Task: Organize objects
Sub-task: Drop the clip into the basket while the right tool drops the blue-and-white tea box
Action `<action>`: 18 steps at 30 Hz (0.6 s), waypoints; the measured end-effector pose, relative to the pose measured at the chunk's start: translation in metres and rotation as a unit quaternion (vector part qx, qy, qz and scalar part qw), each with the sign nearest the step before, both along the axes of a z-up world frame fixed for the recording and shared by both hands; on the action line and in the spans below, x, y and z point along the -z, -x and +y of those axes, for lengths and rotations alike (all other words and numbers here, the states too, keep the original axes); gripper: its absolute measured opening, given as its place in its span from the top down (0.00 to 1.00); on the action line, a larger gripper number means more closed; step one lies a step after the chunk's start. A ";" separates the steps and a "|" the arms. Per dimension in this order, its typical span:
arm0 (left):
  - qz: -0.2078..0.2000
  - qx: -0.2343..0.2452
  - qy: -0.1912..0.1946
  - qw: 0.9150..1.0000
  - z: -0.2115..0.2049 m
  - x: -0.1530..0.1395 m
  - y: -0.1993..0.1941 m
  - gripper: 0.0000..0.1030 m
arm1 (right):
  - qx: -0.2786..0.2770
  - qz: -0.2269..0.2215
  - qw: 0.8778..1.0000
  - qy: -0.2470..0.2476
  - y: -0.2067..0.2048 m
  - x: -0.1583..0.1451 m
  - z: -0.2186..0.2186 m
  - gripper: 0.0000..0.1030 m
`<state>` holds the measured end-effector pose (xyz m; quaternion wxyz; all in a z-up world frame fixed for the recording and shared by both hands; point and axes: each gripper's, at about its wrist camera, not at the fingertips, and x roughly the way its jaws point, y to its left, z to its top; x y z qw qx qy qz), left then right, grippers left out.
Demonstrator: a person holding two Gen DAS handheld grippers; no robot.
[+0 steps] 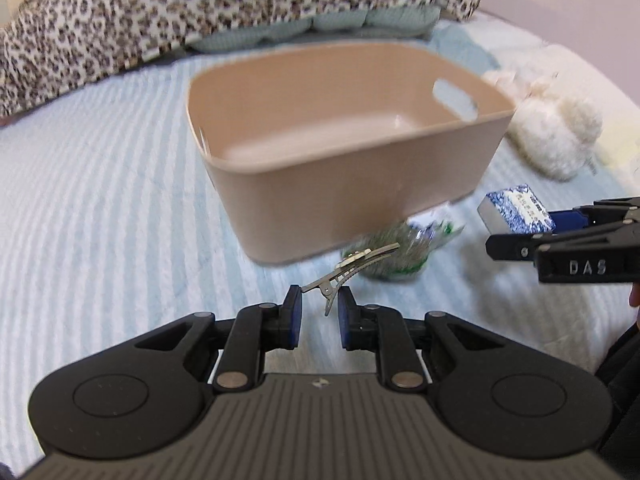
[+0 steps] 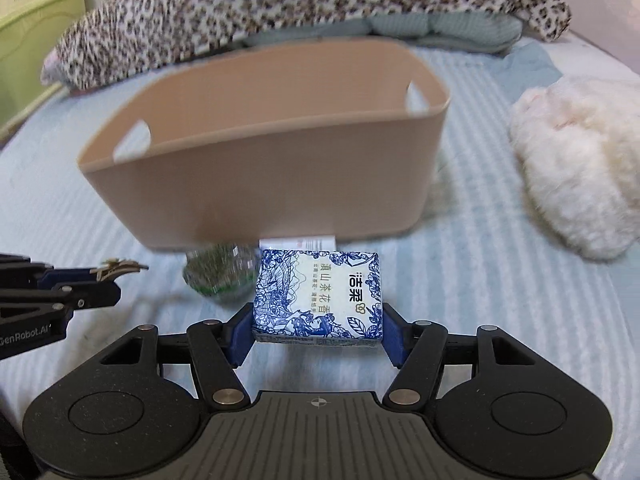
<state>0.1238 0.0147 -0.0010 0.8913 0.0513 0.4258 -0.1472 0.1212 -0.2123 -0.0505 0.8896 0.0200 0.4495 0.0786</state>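
Fingers first: on the right gripper (image 2: 319, 330) the blue pads (image 2: 241, 336) are pressed against both short sides of the tissue pack (image 2: 319, 295), which sits square between them at lower centre of the right wrist view. On the left gripper (image 1: 319, 310) the fingers stand a little apart; the metal hair clip (image 1: 352, 266) has its tail end resting against the left pad (image 1: 295, 307), and I cannot tell whether the right pad touches it, so I log that grasp as uncertain. Largest object: the beige bin (image 2: 256, 184), centre frame in both views, rigid plastic with handle cut-outs, looks empty inside; I judge it light but stiff, best taken by a rim or handle slot if it needs moving. It rests on the striped bedspread (image 1: 100, 200). Next, the tissue pack: soft, light, compressible, glossy wrap likely slippery, so I would keep a moderate squeeze across the short sides. A crinkly green-and-clear packet (image 1: 394, 254) lies just in front of the bin, too blurred to identify. Smallest, the clip: thin, stiff, smooth, prone to pivot or slip; hold near the hinge. Pose: both grippers level, pointing toward the bin, the left one low beside the right.
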 end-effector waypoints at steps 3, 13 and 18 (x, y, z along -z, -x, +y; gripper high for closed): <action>-0.018 -0.009 0.010 1.000 0.001 -0.021 -0.001 0.81 | 0.004 -0.029 1.000 -0.008 0.002 -0.023 -0.008 0.42; -0.101 -0.024 0.020 0.994 -0.004 -0.079 -0.024 0.81 | 0.025 -0.153 0.988 0.001 -0.018 -0.091 -0.020 0.41; -0.111 -0.029 0.008 0.993 -0.014 -0.083 -0.056 0.81 | 0.037 -0.164 0.986 -0.005 -0.047 -0.097 -0.027 0.42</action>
